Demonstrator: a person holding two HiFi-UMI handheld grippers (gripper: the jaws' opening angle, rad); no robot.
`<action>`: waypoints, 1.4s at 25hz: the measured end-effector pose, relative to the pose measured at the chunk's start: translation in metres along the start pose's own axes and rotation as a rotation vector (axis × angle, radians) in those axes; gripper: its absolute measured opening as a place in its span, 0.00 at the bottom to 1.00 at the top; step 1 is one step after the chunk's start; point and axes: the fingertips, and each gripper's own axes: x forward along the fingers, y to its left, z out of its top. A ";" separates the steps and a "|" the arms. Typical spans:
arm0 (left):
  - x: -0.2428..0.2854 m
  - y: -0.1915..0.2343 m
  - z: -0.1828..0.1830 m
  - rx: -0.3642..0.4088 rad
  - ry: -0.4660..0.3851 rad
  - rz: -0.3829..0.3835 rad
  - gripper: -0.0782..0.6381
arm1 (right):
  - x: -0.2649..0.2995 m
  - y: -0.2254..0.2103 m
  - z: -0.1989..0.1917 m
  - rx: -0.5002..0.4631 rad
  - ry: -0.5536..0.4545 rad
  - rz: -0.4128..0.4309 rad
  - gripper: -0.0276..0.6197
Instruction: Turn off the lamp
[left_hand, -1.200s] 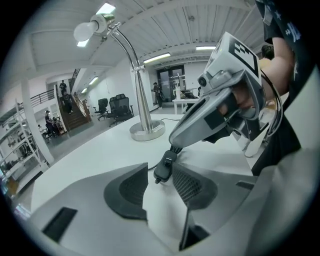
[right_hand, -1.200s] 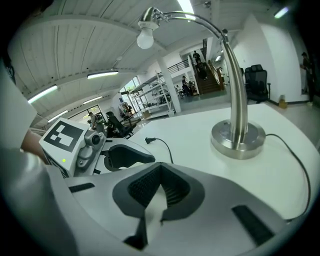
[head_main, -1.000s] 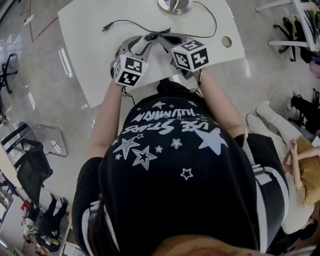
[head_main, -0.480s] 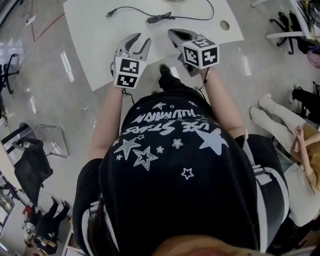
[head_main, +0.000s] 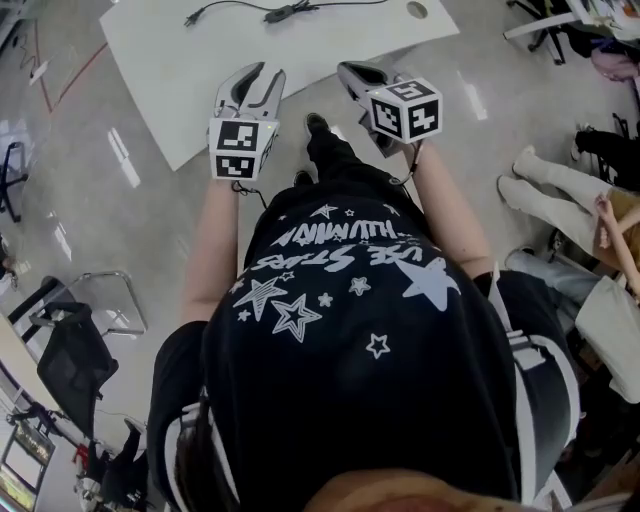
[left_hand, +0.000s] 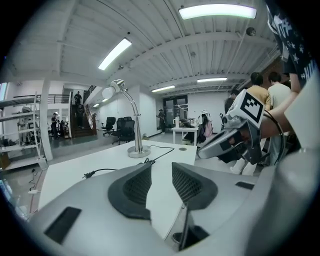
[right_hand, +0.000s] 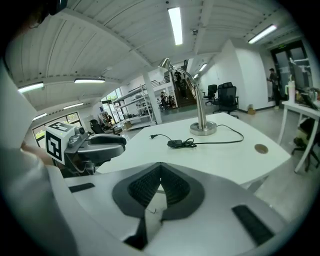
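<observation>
With the bench (head_main: 190, 70) as landmark: the head view shows only its near part, the far side cut off by the top of the frame. The lamp is therefore out of that view, and only the switch (head_main: 287, 11) on its cord (right_hand: 220, 142) shows at the cut-off edge. At the bench's near edge, toward its left, the left hand-held gripper (head_main: 255, 72) points at the bench. Its jaws stand apart with nothing between them, and its own view shows bare bench top through the gap. To the right, also at the near edge, the right hand-held gripper (head_main: 352, 72) has its jaws together at the tips, holding nothing. Both are well apart from the switch. The lamp (left_hand: 131, 120) stands upright on the bench's far side, its neck arching over to the head. Whether it is lit is hard to tell under the bright ceiling lights. From its base the cord loops to the switch near the bench's middle, then runs on to a loose plug (right_hand: 152, 136) lying on the top. A round hole (right_hand: 260, 148) sits in the top towards the bench's right end. The wearer's dark starred shirt (head_main: 350, 330) fills the lower head view and hides the floor below the bench's near edge. Right of the bench, a seated person (head_main: 590, 210) is partly cut off by the frame.
</observation>
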 end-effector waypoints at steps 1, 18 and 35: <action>-0.001 -0.005 0.002 0.002 -0.010 -0.008 0.31 | -0.007 0.000 -0.004 0.000 0.001 -0.007 0.05; -0.016 -0.053 0.015 -0.056 -0.018 0.019 0.13 | -0.056 0.010 -0.009 0.033 -0.087 0.072 0.05; -0.053 -0.149 0.032 -0.055 -0.042 0.100 0.13 | -0.146 0.018 -0.043 -0.046 -0.141 0.132 0.05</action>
